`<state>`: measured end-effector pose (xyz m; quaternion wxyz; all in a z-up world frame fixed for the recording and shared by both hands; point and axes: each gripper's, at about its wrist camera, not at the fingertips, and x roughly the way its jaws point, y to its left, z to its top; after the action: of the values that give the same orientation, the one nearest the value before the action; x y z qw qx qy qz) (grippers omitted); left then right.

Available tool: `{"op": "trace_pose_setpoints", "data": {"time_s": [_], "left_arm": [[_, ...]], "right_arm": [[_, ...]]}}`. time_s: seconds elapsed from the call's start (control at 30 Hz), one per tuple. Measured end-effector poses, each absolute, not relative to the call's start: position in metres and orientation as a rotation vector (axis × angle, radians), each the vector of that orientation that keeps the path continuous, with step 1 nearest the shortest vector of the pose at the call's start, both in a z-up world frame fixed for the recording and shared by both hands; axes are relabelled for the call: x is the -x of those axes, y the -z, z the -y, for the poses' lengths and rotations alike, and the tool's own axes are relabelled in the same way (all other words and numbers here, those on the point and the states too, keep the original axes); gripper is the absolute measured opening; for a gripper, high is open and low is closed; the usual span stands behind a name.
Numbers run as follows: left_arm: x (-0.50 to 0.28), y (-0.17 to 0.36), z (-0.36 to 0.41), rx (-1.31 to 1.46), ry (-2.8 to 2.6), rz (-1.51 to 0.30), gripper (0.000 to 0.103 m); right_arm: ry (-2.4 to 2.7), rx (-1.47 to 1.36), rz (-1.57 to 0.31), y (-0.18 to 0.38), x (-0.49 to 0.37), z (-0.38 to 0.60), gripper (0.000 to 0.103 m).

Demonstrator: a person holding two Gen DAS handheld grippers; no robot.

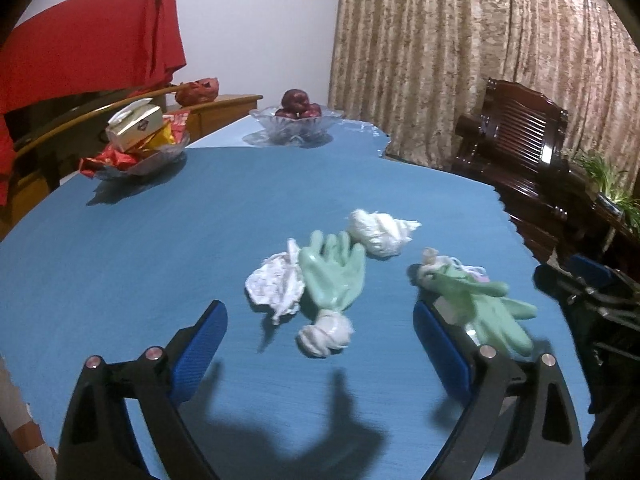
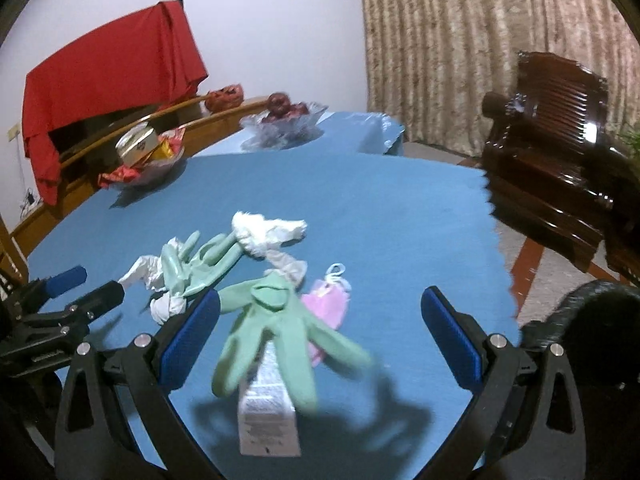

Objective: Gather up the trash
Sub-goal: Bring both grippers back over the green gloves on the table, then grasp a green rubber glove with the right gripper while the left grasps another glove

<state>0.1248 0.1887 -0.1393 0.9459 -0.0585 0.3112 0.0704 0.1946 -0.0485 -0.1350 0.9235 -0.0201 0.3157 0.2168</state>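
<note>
A blue-covered table [image 1: 120,260] carries two green gloves [image 1: 334,272], tissue wads [image 1: 378,232] and two glass bowls [image 1: 294,126]

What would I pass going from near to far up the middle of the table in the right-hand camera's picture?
White box → green glove draped over it → white crumpled wad → glass bowl of red fruit at the far end. Both tongs are open, holding nothing.

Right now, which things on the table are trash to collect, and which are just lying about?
Trash to collect:
green gloves
crumpled tissues
white wad
small white box
pink item

Lying about:
fruit bowl
snack dish
wooden chair
red cloth
</note>
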Motion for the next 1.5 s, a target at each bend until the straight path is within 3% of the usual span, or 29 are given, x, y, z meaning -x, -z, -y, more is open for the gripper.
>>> {"op": "trace_pose_setpoints", "data": {"time_s": [0.37, 0.8, 1.07, 1.1, 1.13, 1.23, 1.33, 1.5], "left_arm": [[-0.137, 0.152, -0.208, 0.132, -0.155, -0.647, 0.092], [-0.143, 0.158, -0.220, 0.146, -0.172, -0.651, 0.092], [-0.144, 0.160, -0.222, 0.142, -0.177, -0.654, 0.092], [-0.144, 0.160, -0.222, 0.140, -0.176, -0.653, 0.092], [-0.143, 0.160, -0.222, 0.142, -0.175, -0.653, 0.091], [-0.144, 0.161, -0.221, 0.142, -0.171, -0.658, 0.089], [-0.143, 0.161, -0.218, 0.142, -0.165, -0.661, 0.088], [-0.143, 0.161, -0.205, 0.138, -0.141, -0.664, 0.086]], "right_arm": [[-0.516, 0.083, -0.716, 0.169, -0.217, 0.007, 0.097], [-0.572, 0.083, -0.706, 0.153, -0.212, -0.003, 0.097], [-0.554, 0.123, -0.765, 0.174, -0.233, -0.022, 0.097], [-0.553, 0.124, -0.776, 0.177, -0.234, -0.024, 0.092], [-0.554, 0.126, -0.788, 0.180, -0.236, -0.025, 0.074], [-0.548, 0.115, -0.832, 0.188, -0.241, -0.023, 0.055], [-0.544, 0.102, -0.838, 0.187, -0.243, -0.017, 0.038], [-0.545, 0.053, -0.835, 0.180, -0.242, -0.003, 0.026]]}}
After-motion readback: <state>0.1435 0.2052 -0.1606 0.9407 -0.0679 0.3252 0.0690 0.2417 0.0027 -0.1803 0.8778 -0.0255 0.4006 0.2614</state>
